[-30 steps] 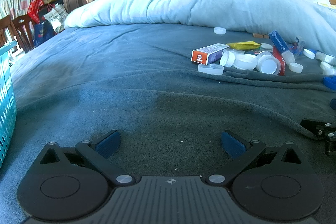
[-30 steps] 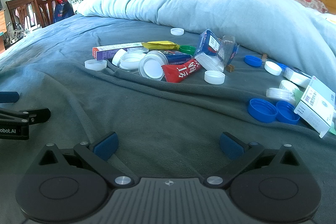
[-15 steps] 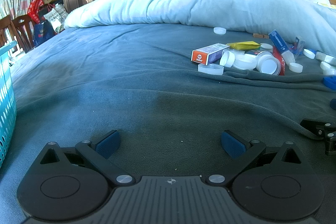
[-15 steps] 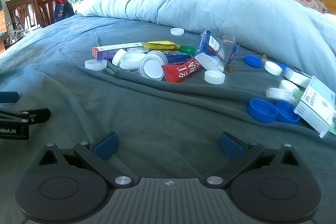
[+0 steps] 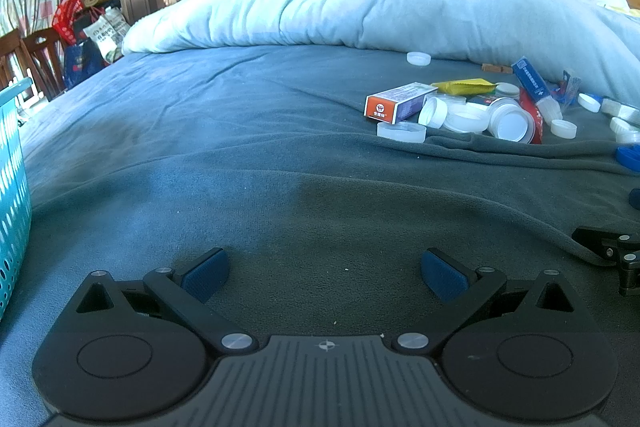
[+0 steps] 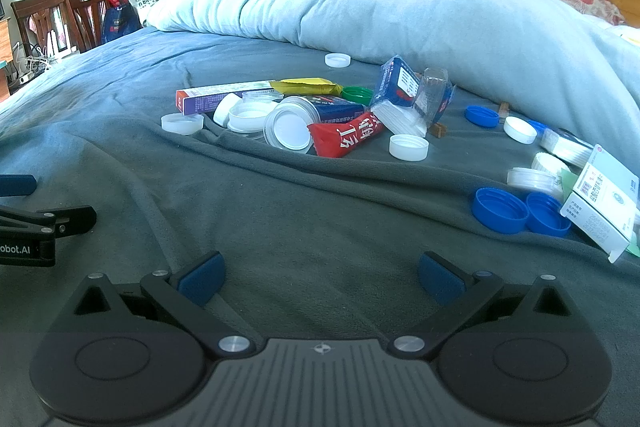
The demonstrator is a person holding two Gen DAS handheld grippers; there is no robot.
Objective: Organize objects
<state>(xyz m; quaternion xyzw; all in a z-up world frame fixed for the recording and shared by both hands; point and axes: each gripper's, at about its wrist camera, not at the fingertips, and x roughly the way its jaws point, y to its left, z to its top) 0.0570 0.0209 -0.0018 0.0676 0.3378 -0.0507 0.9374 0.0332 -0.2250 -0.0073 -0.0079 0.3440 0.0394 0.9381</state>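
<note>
A pile of small items lies on the grey-blue bed blanket ahead of both grippers: an orange and purple box (image 5: pixel 398 101) (image 6: pixel 224 95), several white lids (image 6: pixel 182 123), a white-capped jar (image 6: pixel 289 126), a red packet (image 6: pixel 347 138), a yellow packet (image 6: pixel 306 85), a green lid (image 6: pixel 357 93), blue lids (image 6: pixel 500 209) and a white box (image 6: pixel 602 201). My left gripper (image 5: pixel 324 273) is open and empty, low over bare blanket. My right gripper (image 6: pixel 320 277) is open and empty, short of the pile.
A turquoise perforated basket (image 5: pixel 12 195) stands at the left edge of the left wrist view. A light blue duvet (image 6: pixel 400 7) is heaped behind the pile. Chairs and bags (image 6: pixel 80 15) stand beyond the bed's left side.
</note>
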